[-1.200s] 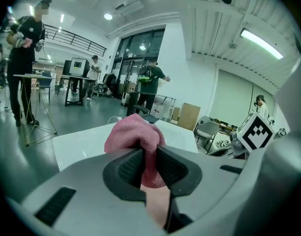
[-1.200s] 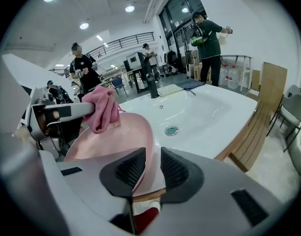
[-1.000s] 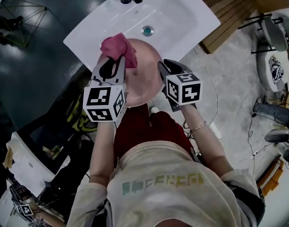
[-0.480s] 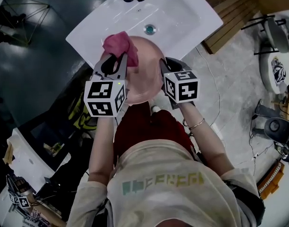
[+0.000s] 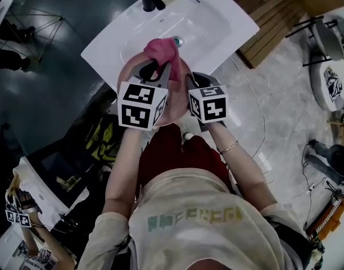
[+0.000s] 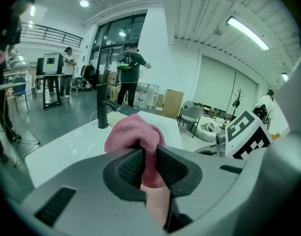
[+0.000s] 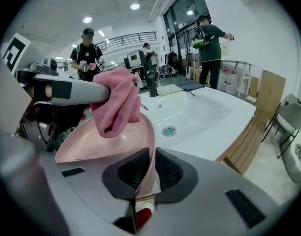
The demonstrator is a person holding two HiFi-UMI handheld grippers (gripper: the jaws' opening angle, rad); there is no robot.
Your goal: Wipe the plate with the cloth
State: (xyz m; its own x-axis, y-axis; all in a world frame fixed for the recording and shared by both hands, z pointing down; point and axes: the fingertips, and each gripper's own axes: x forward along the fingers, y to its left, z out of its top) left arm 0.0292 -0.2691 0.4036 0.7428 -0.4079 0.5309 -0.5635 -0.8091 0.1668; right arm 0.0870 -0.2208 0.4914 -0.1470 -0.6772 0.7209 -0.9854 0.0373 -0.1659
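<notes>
Plate (image 7: 104,149) pinched by right tongs (image 7: 146,173), cloth (image 6: 135,136) shifted rightward in left tongs (image 6: 149,167)

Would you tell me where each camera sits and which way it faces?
Head view: on the person's head, looking down at the sink; shows forearms, left tongs and right tongs.
Left gripper view: rides the left tongs, looking along jaws shut on the cloth toward the tap; right tongs' cube at right.
Right gripper view: rides the right tongs, looking along jaws shut on the plate rim toward the sink; left tongs at left.
Both gripper views share the cloth and tap.
</notes>
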